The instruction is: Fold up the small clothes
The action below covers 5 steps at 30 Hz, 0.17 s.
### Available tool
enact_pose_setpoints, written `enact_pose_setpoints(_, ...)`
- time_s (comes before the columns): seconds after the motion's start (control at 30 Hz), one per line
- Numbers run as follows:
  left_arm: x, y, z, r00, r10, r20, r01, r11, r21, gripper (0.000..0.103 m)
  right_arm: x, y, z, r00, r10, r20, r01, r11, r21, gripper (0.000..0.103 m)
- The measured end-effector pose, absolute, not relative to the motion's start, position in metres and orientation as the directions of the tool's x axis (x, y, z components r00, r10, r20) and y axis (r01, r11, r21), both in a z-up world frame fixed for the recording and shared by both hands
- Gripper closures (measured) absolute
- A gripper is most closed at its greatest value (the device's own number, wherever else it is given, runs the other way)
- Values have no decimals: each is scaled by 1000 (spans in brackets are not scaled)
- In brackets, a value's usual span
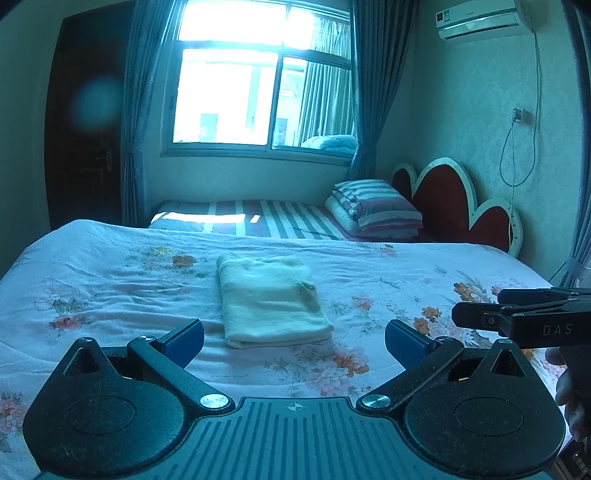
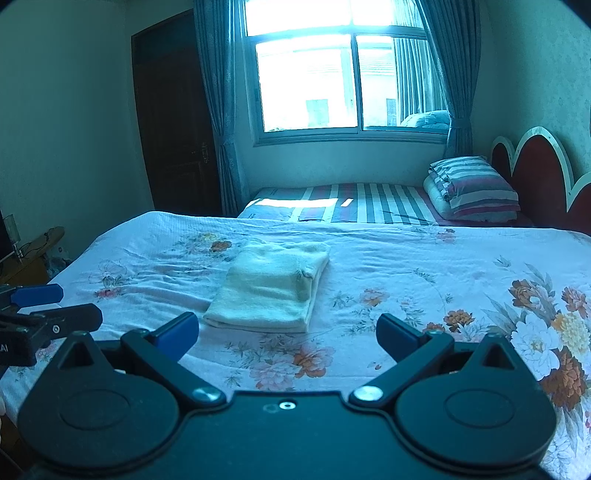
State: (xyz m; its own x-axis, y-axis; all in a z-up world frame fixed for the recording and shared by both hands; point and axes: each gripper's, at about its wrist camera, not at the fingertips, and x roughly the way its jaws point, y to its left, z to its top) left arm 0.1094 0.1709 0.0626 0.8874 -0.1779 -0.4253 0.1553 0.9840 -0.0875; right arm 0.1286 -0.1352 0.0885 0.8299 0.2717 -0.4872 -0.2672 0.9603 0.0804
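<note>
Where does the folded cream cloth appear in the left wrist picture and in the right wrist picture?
Left wrist: folded cream cloth at centre, on the flowered bedsheet.
Right wrist: cloth slightly left of centre.
Shared landmark: striped pillow at the far right.

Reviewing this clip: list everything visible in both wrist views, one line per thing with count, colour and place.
folded garment: one, cream, centre of the floral bedspread, folded into a rectangle
floral bedspread: one, white with orange and pink flowers, covering the near bed
striped bedding stack: one, grey, white and pink stripes, folded on the far bed
headboard: one, red with white scalloped edge, right wall
window: one, bright, back wall
curtains: two, blue, either side of the window
door: one, dark, left of the window
air conditioner: one, white, top right
left gripper: black with blue pads, open, empty
right gripper: black with blue pads, open, empty
</note>
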Motion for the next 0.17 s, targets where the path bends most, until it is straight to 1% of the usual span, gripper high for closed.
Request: enact_pose_setpoints(0.17, 110, 167, 63, 888, -181, -423, 158, 983, -89, 0, 129, -135, 88, 829, 271, -490, -270, 960, 74, 0)
